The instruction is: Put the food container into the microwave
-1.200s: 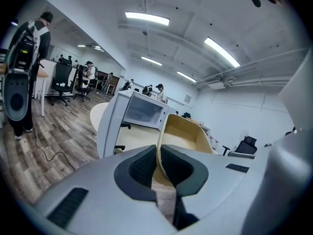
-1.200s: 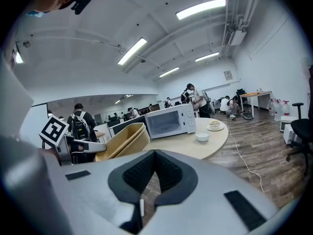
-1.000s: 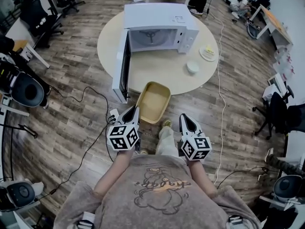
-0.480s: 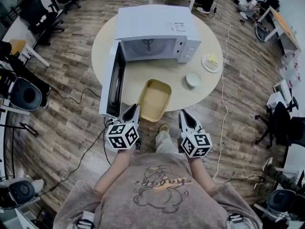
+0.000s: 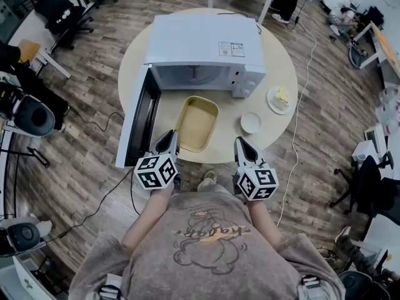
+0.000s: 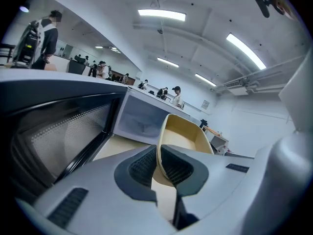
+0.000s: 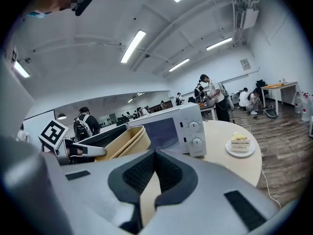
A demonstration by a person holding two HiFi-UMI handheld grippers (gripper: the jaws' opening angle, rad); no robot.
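Note:
The tan food container (image 5: pixel 197 124) hangs over the near part of the round table (image 5: pixel 275 67), just in front of the white microwave (image 5: pixel 203 42). The microwave's door (image 5: pixel 139 117) is swung open to the left. My left gripper (image 5: pixel 169 140) is shut on the container's near left rim; in the left gripper view the rim (image 6: pixel 186 136) runs between the pads of the left gripper (image 6: pixel 157 151). My right gripper (image 5: pixel 241 145) is to the right of the container, apart from it. Its jaws (image 7: pixel 154 153) are shut with nothing between them. The container (image 7: pixel 128 142) shows at its left.
A small white bowl (image 5: pixel 251 122) and a plate with a cake slice (image 5: pixel 280 99) sit on the table right of the container, below the microwave's knobs (image 7: pixel 194 133). Cables (image 5: pixel 112 186) trail on the wood floor, and office chairs and desks ring the room.
The person has stepped closer to the table. The container, held in my left gripper, has moved forward from beyond the table's edge to over the tabletop before the microwave. My right gripper moved along, still shut.

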